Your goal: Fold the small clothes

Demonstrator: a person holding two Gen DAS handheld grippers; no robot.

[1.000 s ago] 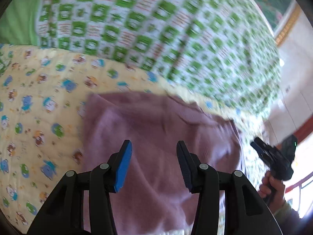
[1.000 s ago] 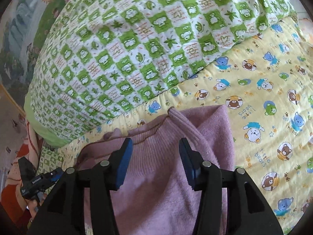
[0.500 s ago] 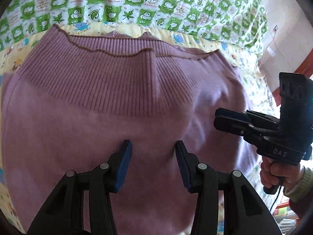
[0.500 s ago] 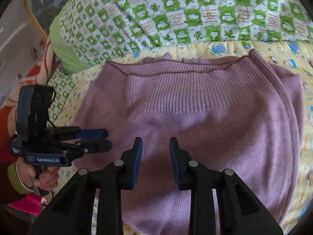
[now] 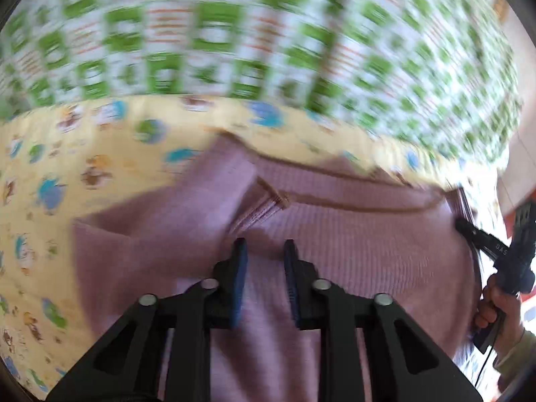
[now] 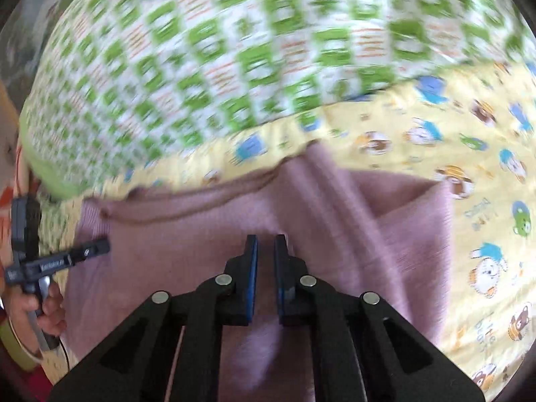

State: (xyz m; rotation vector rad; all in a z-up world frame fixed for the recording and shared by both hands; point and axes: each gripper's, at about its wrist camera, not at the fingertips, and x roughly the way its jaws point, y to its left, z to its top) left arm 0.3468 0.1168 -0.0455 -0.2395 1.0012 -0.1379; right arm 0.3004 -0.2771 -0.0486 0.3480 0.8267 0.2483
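A small mauve knitted garment [image 5: 351, 241] lies on the yellow cartoon-print sheet [image 5: 83, 174], its ribbed band toward the green quilt; one side is folded over the middle. It also shows in the right wrist view [image 6: 187, 248]. My left gripper [image 5: 263, 251] is above the garment's middle, jaws narrowly apart with nothing between them. My right gripper [image 6: 266, 248] is over the garment too, jaws nearly closed with a thin gap, holding nothing visible. Each gripper shows in the other's view: the right gripper [image 5: 469, 231] at the garment's right edge, the left gripper [image 6: 97, 248] at its left edge. Both views are blurred.
A green-and-white checked quilt [image 5: 268, 33] is bunched up behind the garment and also shows in the right wrist view [image 6: 234, 50]. The yellow sheet [image 6: 469, 167] spreads to the sides. A red patterned cloth [image 6: 10, 174] lies at the far left edge.
Both grippers have pulled back from the garment and narrowed their jaws. One side of the garment, flat half a second ago, now lies folded over the middle.
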